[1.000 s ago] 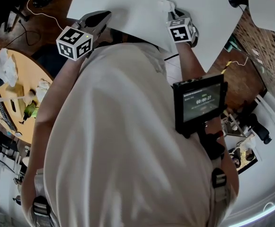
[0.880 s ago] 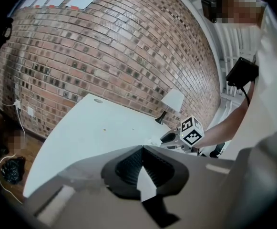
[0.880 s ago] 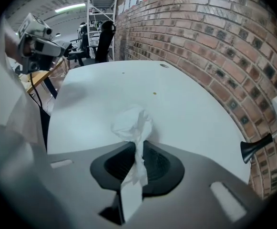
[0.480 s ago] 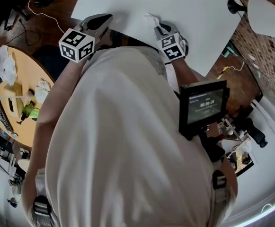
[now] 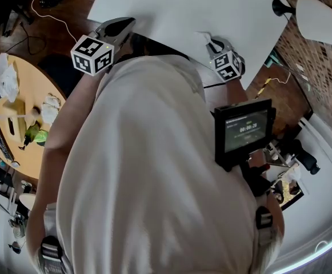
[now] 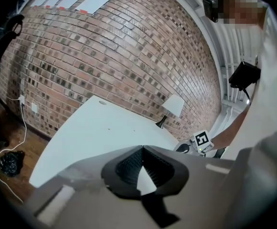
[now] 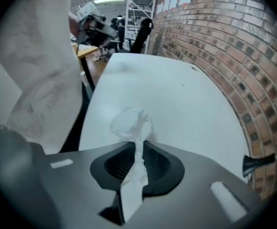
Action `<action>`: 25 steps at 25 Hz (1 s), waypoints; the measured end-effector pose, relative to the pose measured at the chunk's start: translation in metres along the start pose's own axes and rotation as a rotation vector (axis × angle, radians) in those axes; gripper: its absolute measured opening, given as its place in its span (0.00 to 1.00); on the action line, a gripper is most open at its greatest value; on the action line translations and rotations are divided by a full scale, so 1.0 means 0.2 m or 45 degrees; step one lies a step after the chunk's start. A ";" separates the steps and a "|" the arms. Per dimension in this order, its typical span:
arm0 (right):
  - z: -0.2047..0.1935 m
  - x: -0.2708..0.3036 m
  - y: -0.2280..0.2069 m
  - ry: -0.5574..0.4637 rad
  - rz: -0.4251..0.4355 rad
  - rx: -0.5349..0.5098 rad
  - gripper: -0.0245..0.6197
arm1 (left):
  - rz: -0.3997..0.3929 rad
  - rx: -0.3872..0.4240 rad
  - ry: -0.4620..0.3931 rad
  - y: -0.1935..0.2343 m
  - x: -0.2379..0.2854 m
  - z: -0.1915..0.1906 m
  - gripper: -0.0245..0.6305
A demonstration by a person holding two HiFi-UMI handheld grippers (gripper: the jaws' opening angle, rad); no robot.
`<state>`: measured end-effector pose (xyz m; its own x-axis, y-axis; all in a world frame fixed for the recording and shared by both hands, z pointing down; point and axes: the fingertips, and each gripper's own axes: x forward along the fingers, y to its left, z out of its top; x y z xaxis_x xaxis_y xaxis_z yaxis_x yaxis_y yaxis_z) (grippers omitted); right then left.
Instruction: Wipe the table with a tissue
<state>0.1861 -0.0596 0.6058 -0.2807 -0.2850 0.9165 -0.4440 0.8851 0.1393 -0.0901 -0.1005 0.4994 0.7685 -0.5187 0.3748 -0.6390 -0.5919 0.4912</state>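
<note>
Toward the right of the head view, a crumpled white tissue point(image 5: 210, 40) is pinched in the right claw point(image 7: 137, 147), at the smooth white bench's point(image 5: 211, 4) near edge. At left, the left claw point(image 6: 142, 149) is closed, empty. A brick wall point(image 6: 105, 46) stands behind.

Plain flat white bench point(image 5: 171, 10), and the crumpled paper tissue point(image 7: 131, 125) is the same white. Left tongs point(image 6: 142, 148) and right tongs point(image 7: 137, 145) are both grey with black ribbed pads point(image 7: 119, 163), their marker cubes point(image 5: 91, 54) checked black-and-white. Brick wall point(image 6: 105, 56) is reddish-brown with pale mortar lines.
</note>
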 end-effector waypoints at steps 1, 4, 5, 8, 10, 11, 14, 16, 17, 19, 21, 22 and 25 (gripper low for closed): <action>-0.05 -0.03 -0.09 0.016 -0.063 0.080 0.12 | 0.002 -0.003 -0.005 0.01 0.00 0.00 0.05; -0.17 -0.15 -0.34 -0.072 -0.232 0.494 0.12 | 0.008 -0.016 -0.017 0.02 0.00 0.00 0.05; -0.20 -0.19 -0.41 -0.109 -0.280 0.639 0.12 | 0.011 -0.021 -0.017 0.02 0.00 -0.01 0.05; -0.27 -0.24 -0.54 -0.194 -0.344 0.963 0.12 | 0.016 -0.024 -0.007 0.00 0.02 0.00 0.05; -0.24 -0.22 -0.60 -0.230 -0.325 1.023 0.12 | 0.023 -0.014 0.000 -0.02 0.06 0.02 0.05; -0.19 -0.19 -0.61 -0.248 -0.305 1.016 0.12 | 0.030 -0.009 0.001 -0.02 0.07 0.03 0.05; 0.01 -0.08 -0.62 -0.313 -0.227 0.953 0.12 | 0.071 -0.012 -0.009 -0.02 0.03 0.05 0.05; 0.14 -0.03 -0.65 -0.355 -0.180 0.913 0.13 | 0.102 -0.019 -0.021 -0.03 0.01 0.06 0.05; 0.19 -0.01 -0.68 -0.368 -0.162 0.892 0.13 | 0.117 -0.020 -0.023 -0.04 0.00 0.06 0.05; 0.28 0.04 -0.75 -0.382 -0.130 0.843 0.13 | 0.152 -0.021 -0.012 -0.06 0.00 0.06 0.05; 0.35 0.08 -0.82 -0.389 -0.103 0.797 0.13 | 0.194 -0.027 0.002 -0.08 0.01 0.06 0.05; 0.38 0.11 -0.86 -0.394 -0.093 0.779 0.13 | 0.215 -0.032 0.004 -0.09 0.00 0.05 0.05; 0.47 0.17 -0.92 -0.393 -0.081 0.715 0.13 | 0.270 -0.041 0.002 -0.12 -0.04 0.03 0.05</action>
<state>0.1777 -0.2662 0.5757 -0.4339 -0.4974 0.7512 -0.8222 0.5595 -0.1044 -0.0802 -0.0849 0.4803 0.6172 -0.6283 0.4735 -0.7849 -0.4498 0.4263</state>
